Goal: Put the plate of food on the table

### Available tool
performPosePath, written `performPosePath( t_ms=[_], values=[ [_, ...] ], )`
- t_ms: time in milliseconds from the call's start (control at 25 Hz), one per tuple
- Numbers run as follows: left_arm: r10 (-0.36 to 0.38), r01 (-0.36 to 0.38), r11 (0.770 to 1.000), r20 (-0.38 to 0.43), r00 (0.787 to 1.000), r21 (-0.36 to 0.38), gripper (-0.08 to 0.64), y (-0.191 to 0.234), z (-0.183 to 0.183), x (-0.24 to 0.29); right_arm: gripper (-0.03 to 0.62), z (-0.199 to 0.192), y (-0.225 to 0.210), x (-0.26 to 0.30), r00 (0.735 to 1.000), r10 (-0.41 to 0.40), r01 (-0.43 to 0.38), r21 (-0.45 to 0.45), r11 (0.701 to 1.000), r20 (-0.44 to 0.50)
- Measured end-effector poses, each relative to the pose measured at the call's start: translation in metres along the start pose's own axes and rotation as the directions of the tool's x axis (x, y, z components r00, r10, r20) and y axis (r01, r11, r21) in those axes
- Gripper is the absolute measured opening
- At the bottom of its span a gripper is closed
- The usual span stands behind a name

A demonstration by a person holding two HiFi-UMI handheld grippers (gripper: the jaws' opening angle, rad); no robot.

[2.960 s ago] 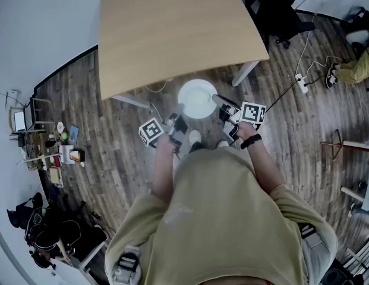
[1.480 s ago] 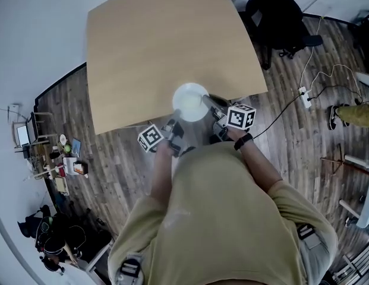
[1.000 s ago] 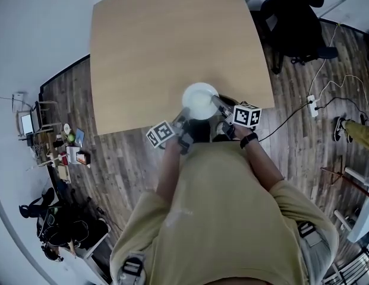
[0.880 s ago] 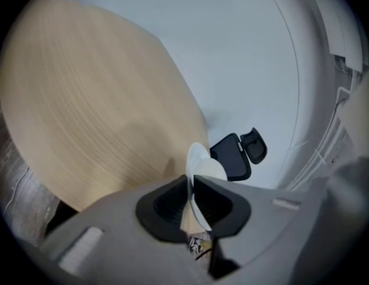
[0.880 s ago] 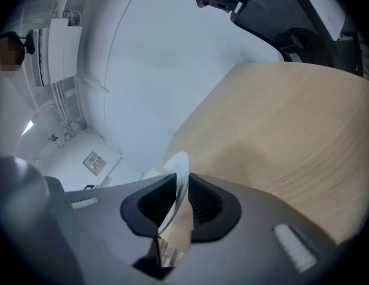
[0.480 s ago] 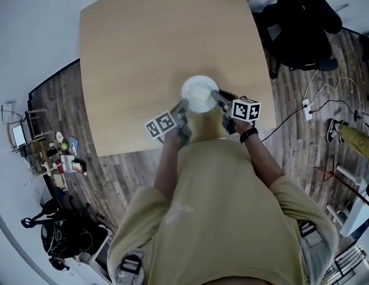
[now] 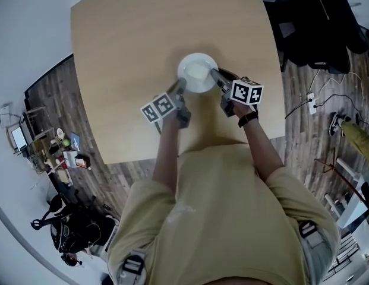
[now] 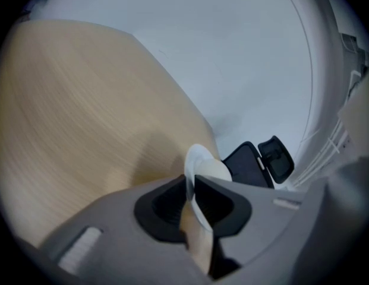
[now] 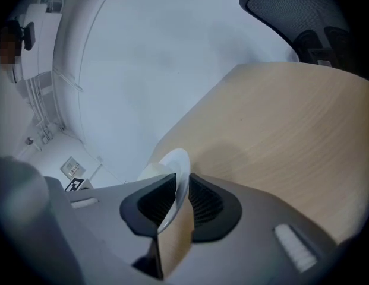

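Here the left tool [image 7: 180, 88] and right tool [image 7: 215, 75] clamp the plate [image 7: 199, 56], food [image 8: 213, 170] indistinct.

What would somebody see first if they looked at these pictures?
A white plate stands out, held over the big tan table in the middle of the head view. The left tongs and right tongs each pinch its rim from opposite sides. A black chair sits by the table's far right corner.
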State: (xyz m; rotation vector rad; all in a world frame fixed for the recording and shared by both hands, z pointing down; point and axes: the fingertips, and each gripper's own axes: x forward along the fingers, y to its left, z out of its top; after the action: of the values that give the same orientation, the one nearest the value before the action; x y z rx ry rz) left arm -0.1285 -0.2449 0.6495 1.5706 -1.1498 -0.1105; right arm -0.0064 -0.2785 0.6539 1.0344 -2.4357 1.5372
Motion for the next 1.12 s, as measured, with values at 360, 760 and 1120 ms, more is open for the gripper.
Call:
performPosePath(
  t_ms=[360,760,1120],
  values=[
    [0.044,-0.045,0.998,0.018,0.999,0.044,0.041,0.029,0.058,0.044,0.072,0.033,-0.016,0.064,0.996,-0.082,0.079,-0.092,0.993,-0.036],
    [0.140,-0.138,0.987,-0.019,0.990,0.078,0.057,0.060,0.068,0.067,0.079,0.031,-0.036,0.099,0.976,-0.168,0.152,-0.124,0.981,-0.138],
    [0.212,-0.204,0.969,-0.051,0.976,0.138,0.143,0.064,0.059,0.067,0.107,0.032,-0.045,0.101,0.946,-0.301,0.270,-0.221,0.937,-0.118]
  ],
)
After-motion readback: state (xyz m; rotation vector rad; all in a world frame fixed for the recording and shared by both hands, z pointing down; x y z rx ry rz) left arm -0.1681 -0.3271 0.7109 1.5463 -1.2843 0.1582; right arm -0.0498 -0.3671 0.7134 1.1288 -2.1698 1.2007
